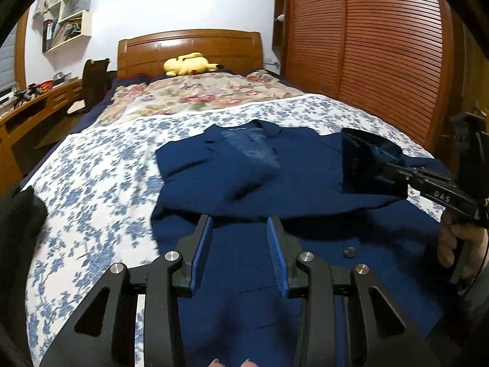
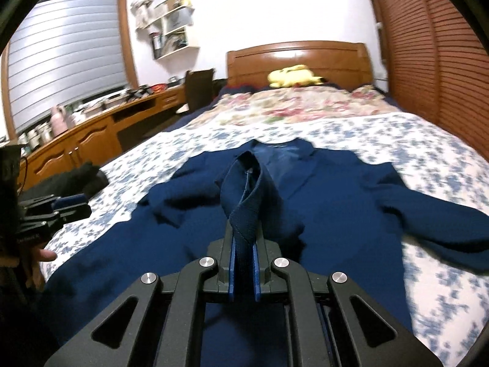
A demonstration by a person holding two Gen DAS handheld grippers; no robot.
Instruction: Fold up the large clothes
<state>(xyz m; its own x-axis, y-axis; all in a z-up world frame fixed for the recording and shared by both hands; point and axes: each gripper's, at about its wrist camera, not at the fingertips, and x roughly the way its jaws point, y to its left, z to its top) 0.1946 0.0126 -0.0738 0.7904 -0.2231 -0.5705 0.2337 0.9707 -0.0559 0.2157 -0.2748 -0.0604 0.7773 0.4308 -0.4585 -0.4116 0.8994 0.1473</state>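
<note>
A dark blue coat (image 1: 244,168) lies spread on the bed, collar toward the headboard. My left gripper (image 1: 240,218) hovers over its lower part, open, with nothing between its blue pads (image 1: 203,244). At the right edge of the left wrist view a hand holds my right gripper (image 1: 392,168), shut on the coat's sleeve cuff (image 1: 366,153). In the right wrist view that gripper (image 2: 243,229) pinches the cuff (image 2: 244,183), which stands lifted above the coat (image 2: 321,214). The other sleeve (image 2: 434,214) trails off to the right. The left gripper (image 2: 71,206) shows at the left edge.
The bed has a blue-flowered sheet (image 1: 91,168) and a floral quilt (image 1: 198,94) near the wooden headboard (image 1: 189,46), with a yellow plush toy (image 1: 186,64). A slatted wardrobe (image 1: 382,46) lines the right side, a desk (image 2: 91,128) the left. A black garment (image 2: 88,177) lies at the bed's left.
</note>
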